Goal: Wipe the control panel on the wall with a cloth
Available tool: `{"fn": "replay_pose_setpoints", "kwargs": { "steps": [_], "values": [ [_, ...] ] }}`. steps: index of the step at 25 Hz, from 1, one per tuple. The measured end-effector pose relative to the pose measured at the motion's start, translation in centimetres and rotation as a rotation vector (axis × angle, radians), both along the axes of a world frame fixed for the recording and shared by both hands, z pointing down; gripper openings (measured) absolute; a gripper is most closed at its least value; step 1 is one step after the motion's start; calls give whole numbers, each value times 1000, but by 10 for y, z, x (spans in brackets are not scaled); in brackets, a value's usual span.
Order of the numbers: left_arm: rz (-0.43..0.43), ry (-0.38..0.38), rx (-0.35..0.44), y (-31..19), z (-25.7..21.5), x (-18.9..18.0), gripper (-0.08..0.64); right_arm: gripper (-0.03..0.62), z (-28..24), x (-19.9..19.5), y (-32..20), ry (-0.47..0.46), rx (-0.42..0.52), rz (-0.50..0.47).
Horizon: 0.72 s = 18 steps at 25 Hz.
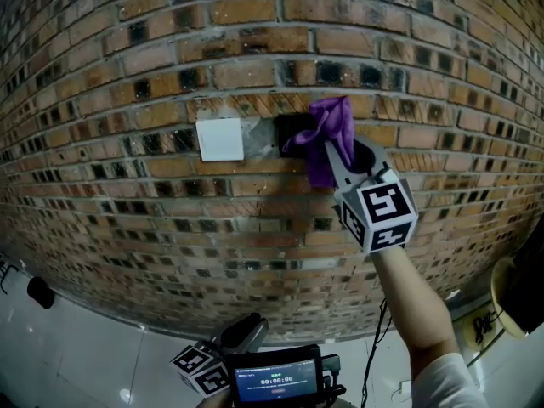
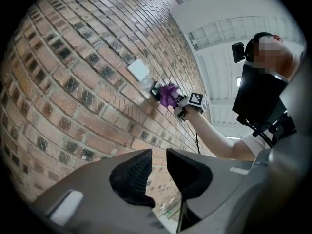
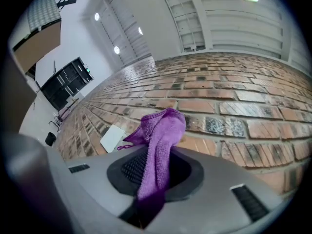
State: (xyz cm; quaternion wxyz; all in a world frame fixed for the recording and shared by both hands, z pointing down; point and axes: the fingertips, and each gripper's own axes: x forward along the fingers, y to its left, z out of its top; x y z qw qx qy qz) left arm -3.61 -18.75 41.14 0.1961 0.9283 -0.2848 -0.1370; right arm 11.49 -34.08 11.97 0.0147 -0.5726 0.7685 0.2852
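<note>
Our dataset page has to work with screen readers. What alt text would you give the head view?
The right gripper, jaws shut on a purple cloth, holds it against a dark panel on a brick wall. A white plate sits just left of the panel.

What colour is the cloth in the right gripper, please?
The cloth is purple; right gripper view.

- Device screen [image 1: 276, 385], bottom of head view: white timer digits, looks like 00:00:06; the smaller lines around it are too small to read.
- Marker cube [image 1: 378, 206] of right gripper [image 1: 330, 147]: black-and-white square code patterns, no letters.
- Second marker cube [image 1: 200, 368], beside the screen: same kind of pattern.
</note>
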Motion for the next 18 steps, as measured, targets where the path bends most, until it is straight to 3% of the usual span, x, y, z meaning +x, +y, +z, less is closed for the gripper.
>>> {"fn": "replay_pose_setpoints", "kwargs": {
  "steps": [10,18],
  "values": [
    [-65,9,-4,1,2,-25,81,78,-1,-103,-11,39,-16,-183],
    [-109,12,-8,3,3,-43,81,79,28,-168,-25,132,-93,-269]
  ]
}}
